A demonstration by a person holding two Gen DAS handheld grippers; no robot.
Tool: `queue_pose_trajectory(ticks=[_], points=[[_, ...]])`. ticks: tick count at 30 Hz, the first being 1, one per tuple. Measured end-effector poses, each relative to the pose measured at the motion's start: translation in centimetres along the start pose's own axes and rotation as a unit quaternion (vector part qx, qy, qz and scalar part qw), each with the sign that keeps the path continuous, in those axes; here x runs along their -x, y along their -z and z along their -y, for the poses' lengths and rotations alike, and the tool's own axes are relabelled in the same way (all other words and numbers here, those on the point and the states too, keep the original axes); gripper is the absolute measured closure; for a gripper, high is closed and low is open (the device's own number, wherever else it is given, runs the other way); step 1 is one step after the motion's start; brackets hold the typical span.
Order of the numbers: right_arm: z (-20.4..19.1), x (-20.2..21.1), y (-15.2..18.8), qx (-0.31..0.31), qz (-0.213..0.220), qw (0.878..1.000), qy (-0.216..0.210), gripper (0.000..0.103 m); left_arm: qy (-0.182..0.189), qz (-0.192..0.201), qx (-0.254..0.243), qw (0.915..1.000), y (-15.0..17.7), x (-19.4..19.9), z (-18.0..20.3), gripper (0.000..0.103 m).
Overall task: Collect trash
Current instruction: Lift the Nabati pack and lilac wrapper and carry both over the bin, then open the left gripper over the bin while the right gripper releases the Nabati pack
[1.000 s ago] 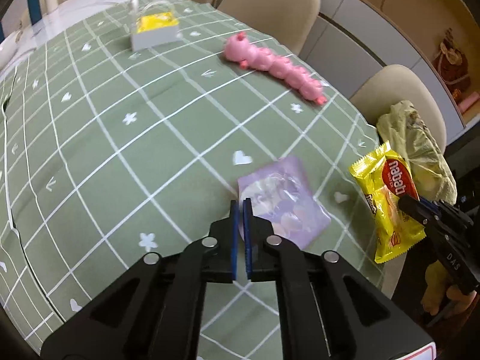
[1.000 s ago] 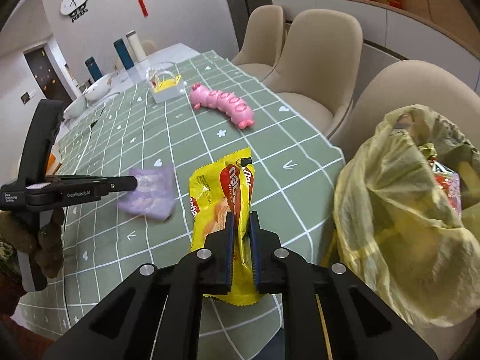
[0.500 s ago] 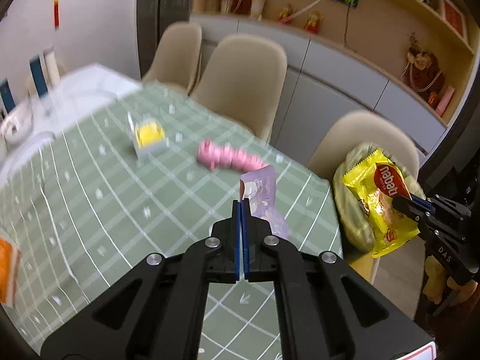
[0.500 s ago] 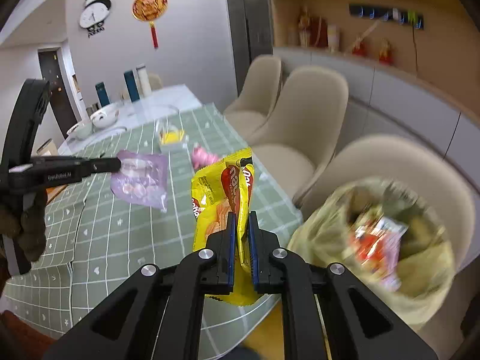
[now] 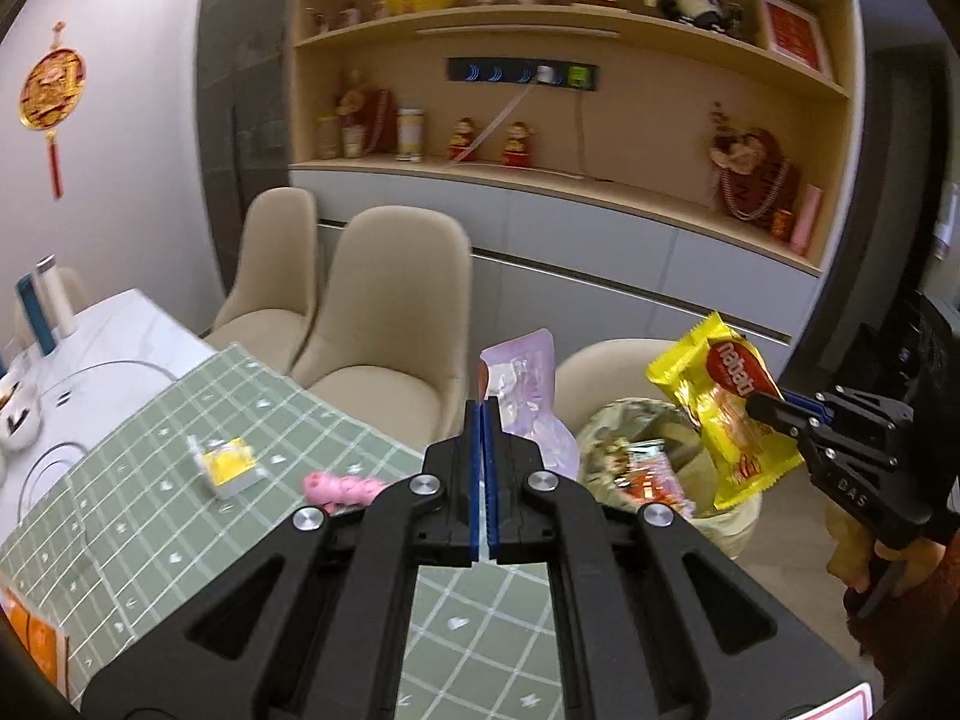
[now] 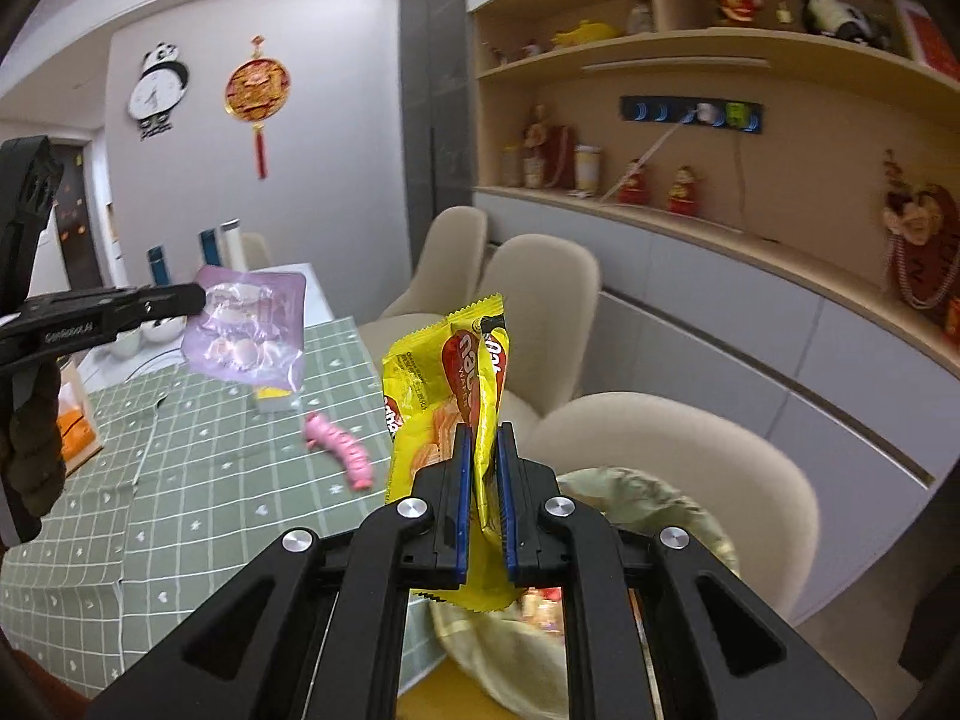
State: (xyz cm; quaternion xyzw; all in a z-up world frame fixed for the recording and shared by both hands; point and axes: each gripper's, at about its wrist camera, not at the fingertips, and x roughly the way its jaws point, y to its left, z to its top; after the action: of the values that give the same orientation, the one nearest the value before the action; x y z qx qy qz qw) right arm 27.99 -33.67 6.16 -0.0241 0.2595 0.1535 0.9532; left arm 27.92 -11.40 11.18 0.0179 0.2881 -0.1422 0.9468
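Note:
My left gripper (image 5: 483,403) is shut on the edge of a pale purple plastic packet (image 5: 523,387), which hangs in the air above the table's corner. In the right wrist view the same purple packet (image 6: 249,324) dangles from the left gripper (image 6: 201,295). My right gripper (image 6: 480,429) is shut on a yellow snack wrapper (image 6: 447,396); that yellow wrapper (image 5: 723,408) hangs over a yellowish trash bag (image 5: 624,456) on a chair seat. The trash bag (image 6: 654,516) lies open below the right gripper, with wrappers inside.
A table with a green checked cloth (image 5: 150,480) carries a pink toy caterpillar (image 5: 342,489), a small white box with yellow contents (image 5: 228,462) and an orange item (image 6: 75,420). Beige chairs (image 5: 390,324) line the table's far side. Shelves and cabinets stand behind.
Both grippers have risen from table height with their wrappers. The purple packet has left the cloth and the yellow wrapper has moved over the trash bag.

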Motion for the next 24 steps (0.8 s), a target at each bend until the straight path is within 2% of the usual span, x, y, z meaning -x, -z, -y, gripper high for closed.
queue_pose_trajectory(ticks=[5, 12, 16, 24], points=[[2.6, 0.7, 0.5, -0.018, -0.005, 0.999, 0.034, 0.093, 0.057, -0.022, 0.004, 0.9982, -0.5, -3.2, 2.4, 0.102], [6.5, 0.5, 1.7, -0.041, -0.026, 0.996, 0.08, 0.093, 0.128, -0.087, 0.016, 0.9879, 0.0, -10.3, 6.4, 0.102], [8.9, 0.2, 2.4, -0.066, -0.035, 0.992, 0.102, 0.093, 0.147, -0.114, 0.008, 0.9825, 0.8, -13.8, 8.2, 0.102], [12.0, -1.3, 4.1, -0.091, -0.068, 0.985, 0.132, 0.093, 0.153, -0.179, -0.016, 0.9718, 3.4, -20.9, 11.8, 0.102]])
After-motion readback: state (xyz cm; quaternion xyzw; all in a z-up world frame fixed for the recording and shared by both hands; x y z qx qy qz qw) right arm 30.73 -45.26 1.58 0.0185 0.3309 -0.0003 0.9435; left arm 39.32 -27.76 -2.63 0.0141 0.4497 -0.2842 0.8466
